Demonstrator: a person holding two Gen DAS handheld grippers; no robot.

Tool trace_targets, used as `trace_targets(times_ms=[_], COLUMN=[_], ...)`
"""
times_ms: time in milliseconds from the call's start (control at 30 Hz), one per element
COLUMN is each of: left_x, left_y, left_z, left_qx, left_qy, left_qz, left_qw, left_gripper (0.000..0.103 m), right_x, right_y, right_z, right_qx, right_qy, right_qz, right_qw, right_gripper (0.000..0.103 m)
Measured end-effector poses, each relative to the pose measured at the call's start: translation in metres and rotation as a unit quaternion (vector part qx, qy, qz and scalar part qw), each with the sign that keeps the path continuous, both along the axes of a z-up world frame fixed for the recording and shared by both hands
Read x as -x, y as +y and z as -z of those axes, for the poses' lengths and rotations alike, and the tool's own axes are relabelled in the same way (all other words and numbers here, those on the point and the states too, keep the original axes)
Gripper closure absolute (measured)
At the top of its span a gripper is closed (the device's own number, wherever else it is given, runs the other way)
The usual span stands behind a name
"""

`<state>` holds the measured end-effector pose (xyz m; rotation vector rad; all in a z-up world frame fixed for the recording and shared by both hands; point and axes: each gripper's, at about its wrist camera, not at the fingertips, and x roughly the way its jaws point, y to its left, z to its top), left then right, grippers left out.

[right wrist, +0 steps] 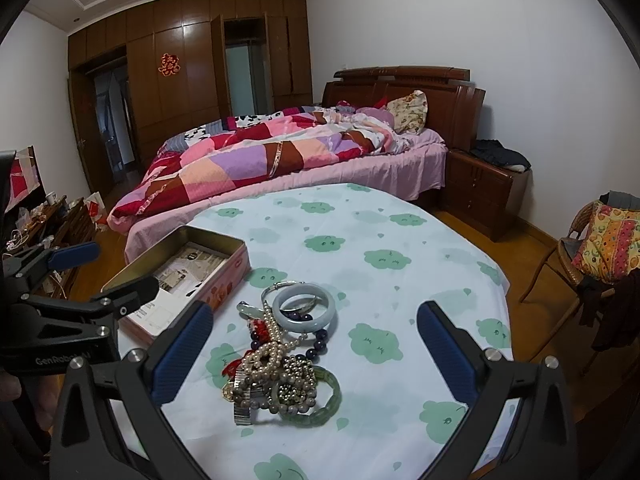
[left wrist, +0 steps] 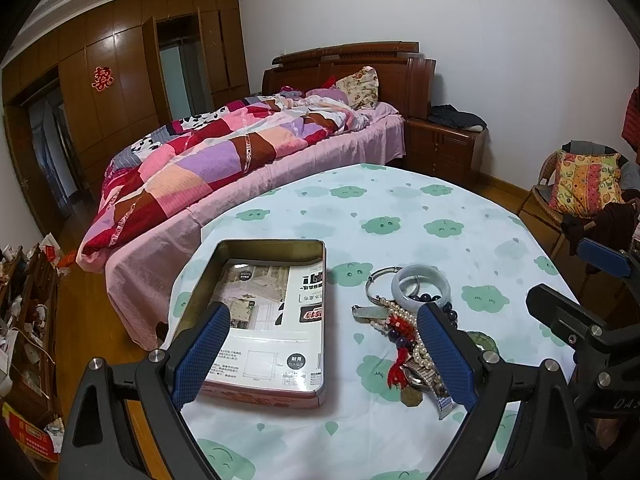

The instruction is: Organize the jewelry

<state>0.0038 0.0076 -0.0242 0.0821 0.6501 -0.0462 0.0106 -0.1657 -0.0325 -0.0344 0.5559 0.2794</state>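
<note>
Tangled jewelry [right wrist: 280, 356] lies heaped on the bench [right wrist: 400, 240], beside an open tin [left wrist: 256, 320]. Both the left claw [left wrist: 320, 352] and right claw [right wrist: 312, 352] hover spread and empty. Lifting one strand could drag others off.

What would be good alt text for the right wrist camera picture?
A tangled pile of jewelry lies on a table covered in a cloud-print cloth, between the open right tongs, which hold nothing. An open tin box sits to the left with the left tongs beside it, and a bed stands behind.
</note>
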Motion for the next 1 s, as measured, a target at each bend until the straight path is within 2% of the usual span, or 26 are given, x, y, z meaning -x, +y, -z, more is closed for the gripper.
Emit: trace_targets(times_ms=[333,600,633,700,767,833,900,1000], left_x=[-0.012,-0.023,-0.025,-0.024,-0.024,-0.024,-0.024,-0.026], left_y=[-0.001,-0.004,-0.005,-0.009,-0.015,-0.020,-0.024,-0.032], left_z=[0.016,0.041,0.042,0.043,0.044,0.048,0.052,0.056], left_qx=[0.000,0.004,0.009,0.011,0.013,0.018,0.029,0.024], left_qy=[0.029,0.058,0.059,0.057,0.061,0.072,0.082,0.086], left_qz=[-0.003,0.011,0.017,0.026,0.042,0.058,0.069,0.080], left_qw=[0.9996,0.9983,0.9981,0.9980,0.9972,0.9956,0.9938,0.9927], left_gripper=[0.009,0.009,0.009,0.014,0.034,0.043,0.045,0.045], right_x=[-0.001,-0.024,-0.026,-0.031,-0.034,-0.036,-0.036,-0.030], right_y=[-0.001,-0.031,-0.035,-0.037,-0.040,-0.041,-0.040,-0.037], right_z=[0.018,0.048,0.052,0.057,0.063,0.065,0.065,0.063], right_qx=[0.008,0.015,0.014,0.012,0.010,0.009,0.011,0.021], right_qy=[0.005,0.042,0.050,0.063,0.079,0.089,0.089,0.086], right_qz=[0.009,0.043,0.043,0.042,0.039,0.032,0.029,0.018], right_qw=[1.000,0.998,0.998,0.997,0.996,0.996,0.996,0.996], right_gripper=[0.000,0.000,0.003,0.010,0.016,0.019,0.019,0.019])
